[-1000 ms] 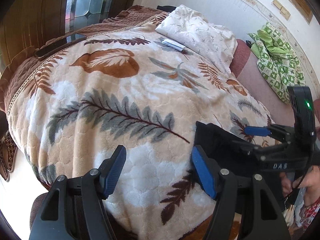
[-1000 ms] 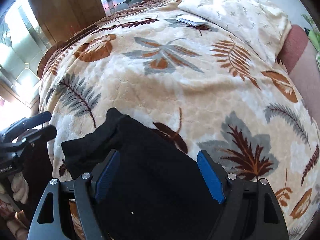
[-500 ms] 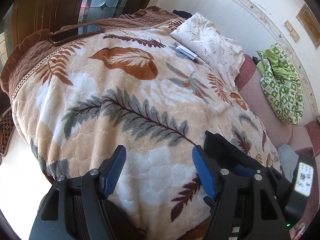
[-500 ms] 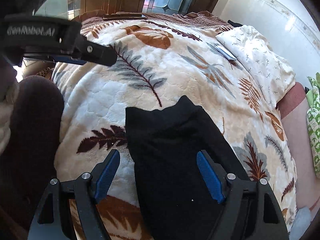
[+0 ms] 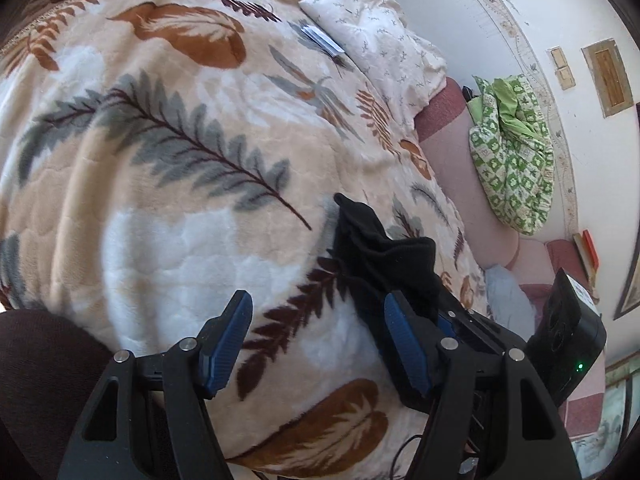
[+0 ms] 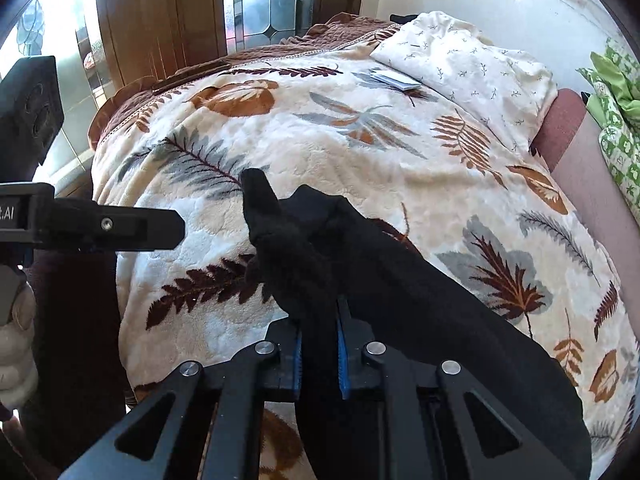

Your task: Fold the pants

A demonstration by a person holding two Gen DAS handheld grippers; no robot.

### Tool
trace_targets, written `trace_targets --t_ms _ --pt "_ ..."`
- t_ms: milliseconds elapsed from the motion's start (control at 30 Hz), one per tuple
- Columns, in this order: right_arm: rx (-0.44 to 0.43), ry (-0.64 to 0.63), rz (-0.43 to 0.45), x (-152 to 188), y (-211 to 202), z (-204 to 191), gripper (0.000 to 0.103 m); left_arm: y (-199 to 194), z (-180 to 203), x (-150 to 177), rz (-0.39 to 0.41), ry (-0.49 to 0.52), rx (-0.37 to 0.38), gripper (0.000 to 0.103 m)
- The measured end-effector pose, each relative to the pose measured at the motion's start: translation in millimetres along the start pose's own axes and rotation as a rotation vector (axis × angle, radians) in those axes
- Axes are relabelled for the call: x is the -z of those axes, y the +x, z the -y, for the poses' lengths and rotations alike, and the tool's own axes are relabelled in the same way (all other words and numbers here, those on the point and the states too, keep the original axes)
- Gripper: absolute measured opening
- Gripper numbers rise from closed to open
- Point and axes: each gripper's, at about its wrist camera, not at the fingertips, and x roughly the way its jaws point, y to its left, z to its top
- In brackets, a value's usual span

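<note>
The black pants (image 6: 384, 280) lie on the leaf-patterned blanket (image 6: 360, 152) near the bed's near edge, stretching from a bunched, raised end toward the lower right of the right wrist view, where the cloth spreads wide and flat. The bunched end stands up in folds, with one narrow flap pointing toward the far side of the bed.

The right gripper (image 6: 318, 354) is clamped on that bunched end: its two blue-padded fingers (image 6: 343, 356) are drawn close together with a thick fold of black cloth pressed between them, and the fabric rises out of the narrow gap and drapes forward over the blanket.

The left gripper (image 5: 318, 346) is spread wide, with nothing between its blue pads (image 5: 226, 342); only blanket shows in the gap. Its right-hand finger sits just beside the pants (image 5: 380, 256), and whether it touches the cloth cannot be told. In the right wrist view one black finger of the left gripper (image 6: 120, 224) reaches in from the left edge, near the pants' raised end but apart from it.

Farther out, a white pillow (image 6: 460, 60) with small sprigs lies at the head of the bed, with a small folded paper (image 6: 394, 79) just beside it on the blanket. A green-and-white patterned cloth (image 5: 516, 152) is heaped on the pink surface past the bed.
</note>
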Motion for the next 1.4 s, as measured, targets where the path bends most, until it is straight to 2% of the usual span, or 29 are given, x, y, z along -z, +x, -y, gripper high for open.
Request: trace_targets --t_ms 167,367,433,467,500,567,733,833,867,967,1033,1133,1200,1333,1400 --pt "-0.025 0.001 0.014 4.5 -1.5 -3.8 0.014 27.3 9.2 -2.1 -0.046 -0.053 0.109 0.068" --pt "-0.062 0.024 0.028 12.9 -5.7 1.0 0.016 57.4 6.6 -2.7 -0.105 -0.113 0.183 0.068" --pt "-0.067 0.028 0.020 15.8 -9.0 5.5 0.023 62.1 7.2 0.2 -0.116 -0.112 0.202 0.068" --pt "-0.065 0.023 0.011 18.1 -11.7 7.6 0.035 63.1 7.6 1.1 -0.116 -0.112 0.214 0.068" --pt "-0.067 0.019 0.003 21.1 -15.6 10.2 0.052 63.3 7.1 1.2 -0.114 -0.113 0.230 0.068" --pt "-0.061 0.017 -0.003 28.5 -27.5 18.5 0.069 62.5 5.2 1.0 -0.103 -0.116 0.263 0.068" --pt "-0.082 0.195 0.005 29.3 -57.1 68.2 0.069 60.4 5.3 -0.7 -0.058 -0.075 0.301 0.070" --pt "-0.109 0.300 0.017 3.4 -61.4 96.5 0.072 61.0 16.9 1.3 -0.038 -0.004 0.289 0.073" --pt "-0.130 0.322 0.009 -8.4 -58.5 101.1 0.076 60.3 21.4 2.9 -0.033 0.026 0.294 0.073" --pt "-0.224 0.362 -0.080 -49.7 -30.7 103.6 0.078 59.4 28.9 7.7 -0.021 0.083 0.295 0.075" --pt "-0.251 0.369 -0.164 -73.3 -5.0 96.6 0.078 62.4 27.8 9.3 -0.024 0.088 0.296 0.076" --pt "-0.213 0.363 -0.329 -98.3 40.1 80.8 0.078 68.8 23.9 8.5 -0.031 0.081 0.277 0.076" --pt "-0.152 0.354 -0.440 -104.9 69.4 70.0 0.078 71.6 25.5 8.4 -0.027 0.089 0.264 0.076" --pt "-0.056 0.344 -0.602 -106.9 114.7 50.3 0.077 73.7 24.4 9.0 -0.021 0.097 0.249 0.072" --pt "0.013 0.279 -0.653 -107.9 128.6 40.4 0.077 74.8 20.4 7.4 -0.028 0.084 0.245 0.069"
